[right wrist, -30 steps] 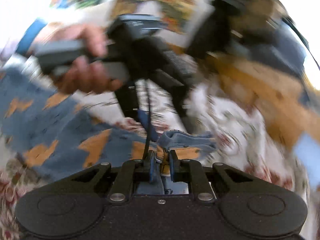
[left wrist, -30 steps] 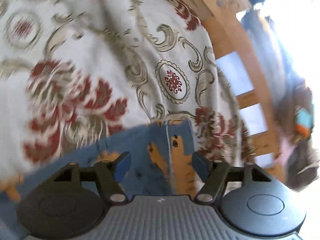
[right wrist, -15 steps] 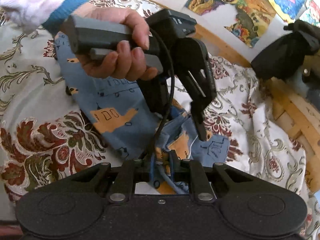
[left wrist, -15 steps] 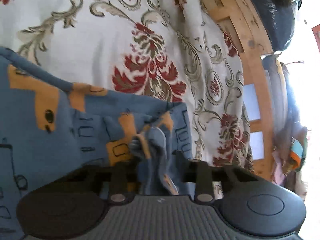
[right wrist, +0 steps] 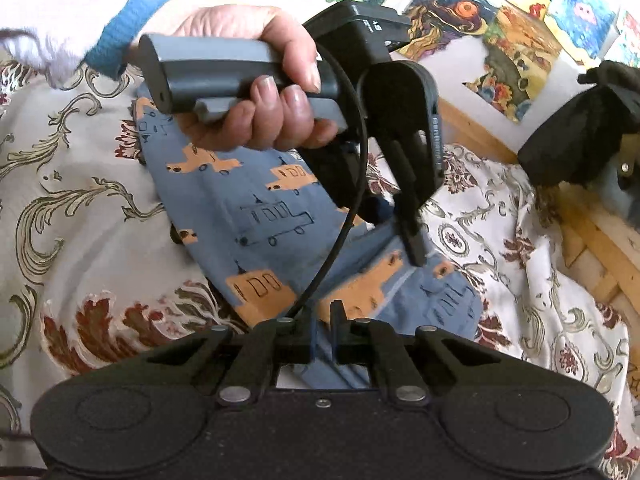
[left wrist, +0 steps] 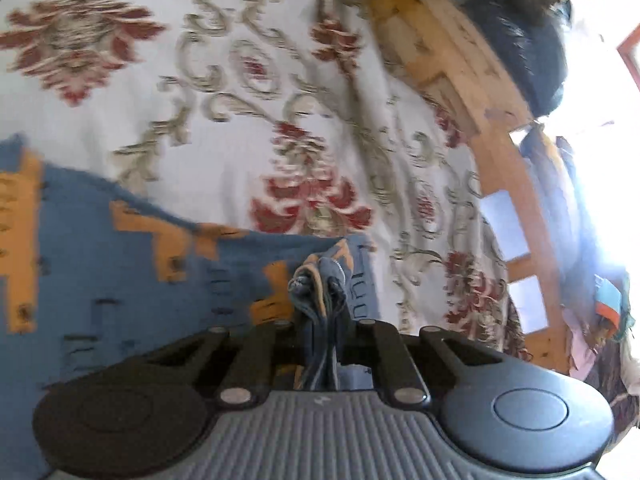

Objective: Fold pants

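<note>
A floral bedspread (right wrist: 80, 216) covered the bed, and the blue pants (right wrist: 248, 216) lay spread on it. The left gripper (left wrist: 322, 316) pinched a bunched fold of them; the right gripper (right wrist: 322, 332) clamped another edge.

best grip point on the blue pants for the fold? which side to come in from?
Grip the bunched edge of the blue pants where the layers stack, as the left gripper does now: it is shut on a gathered wad. Come in low, along the floral bedspread, fingers straddling the hem. The right gripper pinches the near edge the same way. Flat mid-panel cloth offers no fold to bite.
</note>
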Demonstrator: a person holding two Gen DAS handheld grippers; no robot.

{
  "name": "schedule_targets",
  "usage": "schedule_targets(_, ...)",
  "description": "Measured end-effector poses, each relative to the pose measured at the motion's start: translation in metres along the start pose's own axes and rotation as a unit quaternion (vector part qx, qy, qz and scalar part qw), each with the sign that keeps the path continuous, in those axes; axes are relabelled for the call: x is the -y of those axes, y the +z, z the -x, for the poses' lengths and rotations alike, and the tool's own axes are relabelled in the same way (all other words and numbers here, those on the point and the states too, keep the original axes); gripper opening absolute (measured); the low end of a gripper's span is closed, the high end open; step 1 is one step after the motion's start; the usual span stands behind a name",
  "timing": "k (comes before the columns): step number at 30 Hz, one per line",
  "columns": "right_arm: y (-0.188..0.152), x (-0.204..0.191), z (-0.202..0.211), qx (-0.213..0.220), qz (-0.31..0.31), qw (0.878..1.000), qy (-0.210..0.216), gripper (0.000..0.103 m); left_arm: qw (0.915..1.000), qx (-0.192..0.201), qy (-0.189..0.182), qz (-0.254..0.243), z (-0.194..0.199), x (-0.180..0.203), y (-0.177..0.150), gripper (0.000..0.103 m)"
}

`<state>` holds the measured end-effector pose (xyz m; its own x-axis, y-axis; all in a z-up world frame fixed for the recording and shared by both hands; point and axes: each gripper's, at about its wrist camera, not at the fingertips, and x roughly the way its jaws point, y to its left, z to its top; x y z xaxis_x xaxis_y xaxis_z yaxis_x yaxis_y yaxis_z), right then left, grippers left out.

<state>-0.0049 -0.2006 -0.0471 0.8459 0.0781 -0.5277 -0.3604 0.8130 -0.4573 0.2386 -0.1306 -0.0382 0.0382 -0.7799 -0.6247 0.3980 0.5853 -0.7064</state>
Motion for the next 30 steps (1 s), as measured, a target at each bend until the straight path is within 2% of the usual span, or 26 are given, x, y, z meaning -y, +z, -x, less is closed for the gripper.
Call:
schedule_targets(1, 0.001, -0.002, -0.002, -0.001, 0.003, 1.0, -0.002, 0.019, 0.9999, -0.003, 0.011, 0.008, 0.001, -0.006, 0.0, 0.011)
schedule_targets(2, 0.002, -0.004, -0.004, -0.005, 0.008, 1.0, -0.004, 0.036, 0.9996, -0.008, 0.02, 0.015, 0.0, -0.012, 0.001, 0.011)
schedule_targets(3, 0.003, -0.005, -0.007, -0.008, 0.013, 1.0, -0.003, 0.045, 0.9995, -0.013, 0.022, 0.021, 0.0, -0.019, -0.001, 0.012)
schedule_targets(7, 0.005, -0.012, -0.019, -0.018, 0.028, 0.999, 0.0, 0.047, 0.9981, -0.018, 0.009, 0.059, -0.005, -0.043, -0.006, 0.013)
schedule_targets(11, 0.005, -0.019, -0.034, -0.031, 0.047, 0.998, 0.004, 0.047, 0.9973, -0.018, 0.001, 0.072, -0.005, -0.055, -0.009, 0.014)
schedule_targets(13, 0.006, -0.022, -0.037, -0.029, 0.058, 0.998, 0.004, 0.047, 0.997, -0.016, -0.003, 0.076, -0.004, -0.058, -0.01, 0.014)
schedule_targets(14, 0.007, -0.023, -0.038, -0.029, 0.062, 0.998, 0.004, 0.042, 0.9969, -0.015, -0.005, 0.077, -0.004, -0.059, -0.01, 0.014)
schedule_targets(16, 0.007, -0.024, -0.04, -0.03, 0.06, 0.998, 0.013, 0.024, 0.997, -0.012, -0.008, 0.077, -0.003, -0.059, -0.011, 0.014)
schedule_targets(18, 0.007, -0.026, -0.038, -0.026, 0.061, 0.998, 0.015, 0.017, 0.9973, -0.008, -0.011, 0.072, -0.001, -0.058, -0.013, 0.014)
schedule_targets(26, 0.015, -0.019, -0.019, 0.012, 0.023, 0.999, 0.031, 0.013, 0.999, 0.021, -0.016, 0.036, 0.021, -0.044, -0.019, 0.013)
schedule_targets(30, 0.025, -0.024, -0.017, 0.025, 0.027, 0.998, 0.048, 0.013, 0.9994, 0.024, 0.016, 0.02, 0.035, -0.042, -0.019, 0.013)
